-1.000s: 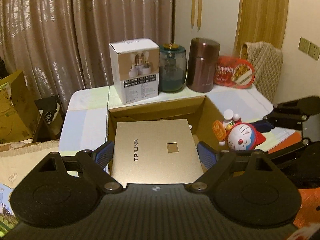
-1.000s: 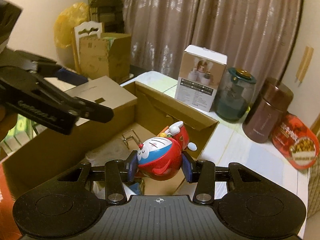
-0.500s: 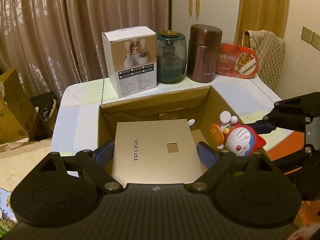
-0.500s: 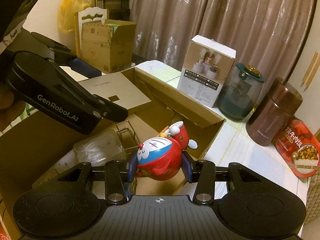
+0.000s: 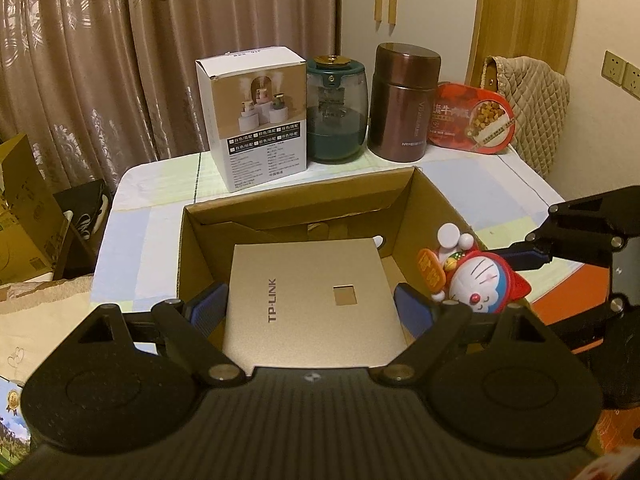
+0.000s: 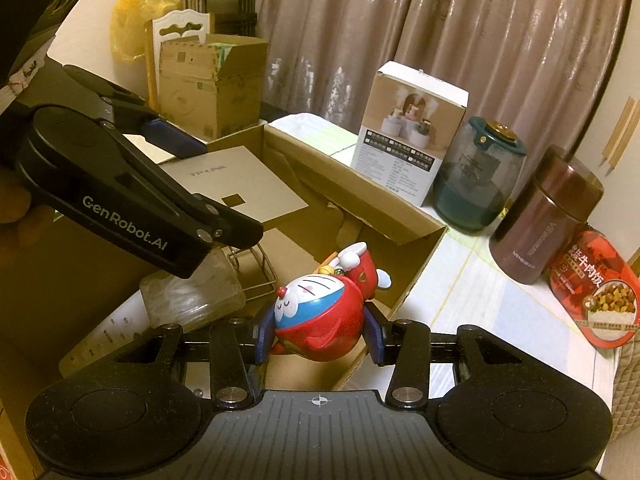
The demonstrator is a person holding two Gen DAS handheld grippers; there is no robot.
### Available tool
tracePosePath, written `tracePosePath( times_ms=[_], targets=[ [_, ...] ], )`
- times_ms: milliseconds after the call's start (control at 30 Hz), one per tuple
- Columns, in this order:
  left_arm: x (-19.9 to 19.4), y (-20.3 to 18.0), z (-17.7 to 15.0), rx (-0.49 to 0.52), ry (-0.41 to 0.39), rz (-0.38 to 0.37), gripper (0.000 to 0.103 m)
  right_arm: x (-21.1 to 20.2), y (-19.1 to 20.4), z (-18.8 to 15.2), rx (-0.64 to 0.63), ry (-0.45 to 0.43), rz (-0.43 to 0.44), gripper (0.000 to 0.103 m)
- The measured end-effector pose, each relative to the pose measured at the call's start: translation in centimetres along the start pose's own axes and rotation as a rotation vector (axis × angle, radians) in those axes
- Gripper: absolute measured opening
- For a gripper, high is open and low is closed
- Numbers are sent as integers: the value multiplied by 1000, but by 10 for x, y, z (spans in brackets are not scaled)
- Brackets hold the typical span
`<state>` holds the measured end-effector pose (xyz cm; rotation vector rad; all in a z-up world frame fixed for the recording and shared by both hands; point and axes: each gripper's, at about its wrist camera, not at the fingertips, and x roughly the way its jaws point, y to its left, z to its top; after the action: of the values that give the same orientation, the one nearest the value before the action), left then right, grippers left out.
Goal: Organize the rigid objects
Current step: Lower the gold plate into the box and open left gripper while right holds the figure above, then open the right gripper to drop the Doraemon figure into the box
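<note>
My left gripper (image 5: pixel 311 310) is shut on a flat gold TP-LINK box (image 5: pixel 308 276), its blue pads on the box's two side edges. It holds the box over the open cardboard carton (image 5: pixel 304 196). My right gripper (image 6: pixel 320 338) is shut on a red and blue cat-robot toy (image 6: pixel 320 312), which hangs over the carton's right corner (image 6: pixel 424 240). The toy (image 5: pixel 480 280) also shows at the right of the left wrist view. Inside the carton lie a clear jar (image 6: pixel 192 296), a wire rack (image 6: pixel 256 268) and a white device (image 6: pixel 108 332).
Along the table's far edge stand a white product box (image 5: pixel 256 120), a green humidifier (image 5: pixel 336 112), a brown flask (image 5: pixel 404 104) and a red food tub (image 5: pixel 472 120). A quilt-covered chair (image 5: pixel 532 108) is at the right. More cardboard boxes (image 5: pixel 20 216) sit beyond the table's left side.
My left gripper, still holding the gold box, has sunk a little over the carton and looms larger in the right wrist view. The right gripper and the toy have hardly moved.
</note>
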<state>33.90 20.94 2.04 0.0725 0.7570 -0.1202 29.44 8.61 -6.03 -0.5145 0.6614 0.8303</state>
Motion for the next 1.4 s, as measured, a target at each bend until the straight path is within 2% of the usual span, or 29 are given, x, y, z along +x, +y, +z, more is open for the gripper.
tracePosePath(
  times_ms=[500,633,1400],
  targets=[
    [2,-3,-2,7,8,13,87,0,1,-2,3,-1,1,42],
    [-1,-4,0,15,-10,42,87,0,1,-2,3,-1,1,42],
    [-13,0,2,9,-30,44,87,3,3,1,-10,13,-29,42]
  ],
)
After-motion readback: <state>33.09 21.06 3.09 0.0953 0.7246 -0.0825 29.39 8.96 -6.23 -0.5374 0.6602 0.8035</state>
